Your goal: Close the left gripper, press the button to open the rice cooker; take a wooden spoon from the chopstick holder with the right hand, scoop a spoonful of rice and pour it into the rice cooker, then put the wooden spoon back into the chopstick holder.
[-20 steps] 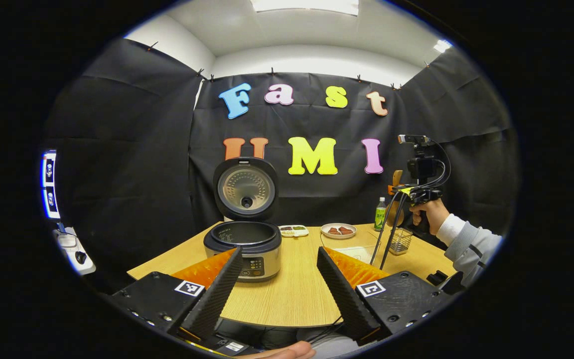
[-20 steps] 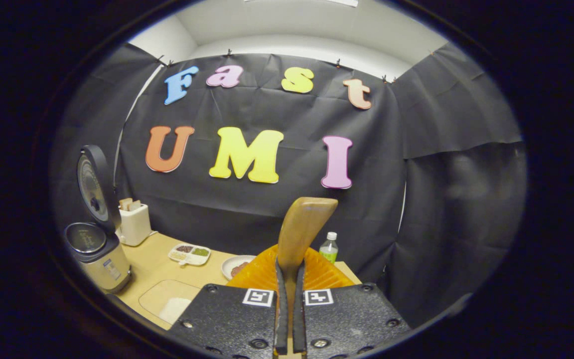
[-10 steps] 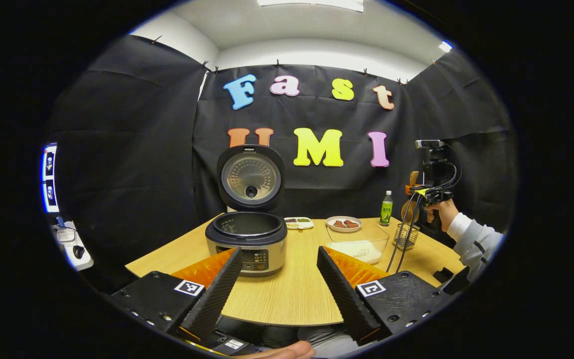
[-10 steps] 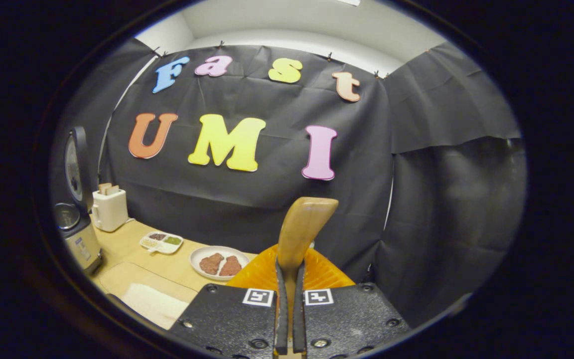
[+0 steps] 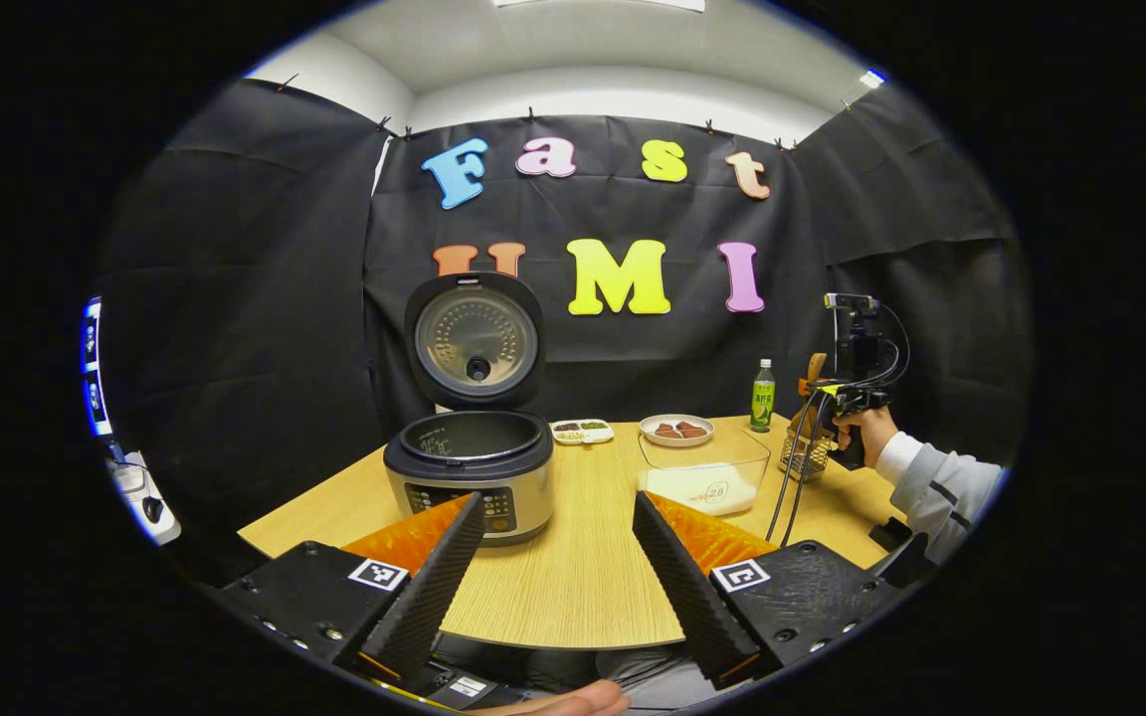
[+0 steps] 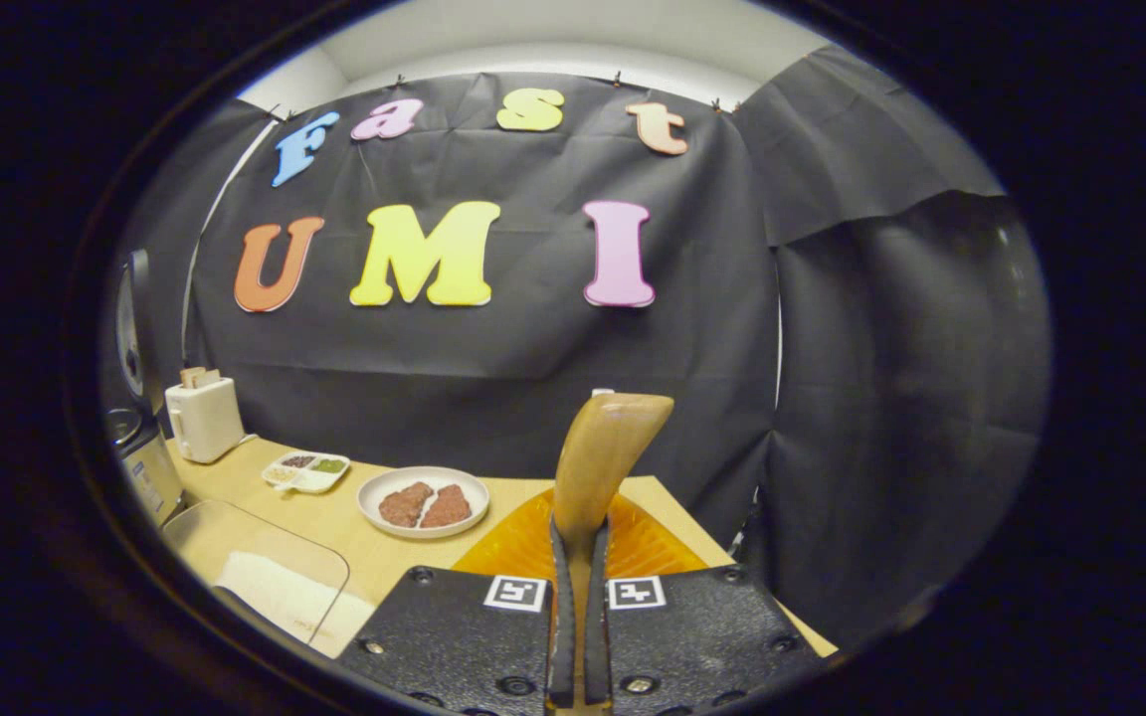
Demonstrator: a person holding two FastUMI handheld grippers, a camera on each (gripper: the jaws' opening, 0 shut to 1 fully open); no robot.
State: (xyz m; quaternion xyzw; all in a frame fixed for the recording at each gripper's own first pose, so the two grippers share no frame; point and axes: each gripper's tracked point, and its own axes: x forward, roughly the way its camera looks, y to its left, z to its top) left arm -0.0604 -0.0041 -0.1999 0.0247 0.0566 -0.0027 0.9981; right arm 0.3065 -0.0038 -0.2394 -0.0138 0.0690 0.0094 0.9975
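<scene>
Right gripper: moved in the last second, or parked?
Yes. In the left gripper view, the right gripper, shut on the wooden spoon, has dropped from above the chopstick holder to just over it, judged against the green bottle.

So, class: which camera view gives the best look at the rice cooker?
The left gripper view: the rice cooker stands whole on the table, lid up, pot and buttons facing the camera. The right gripper view catches just a sliver of it at the left edge.
</scene>
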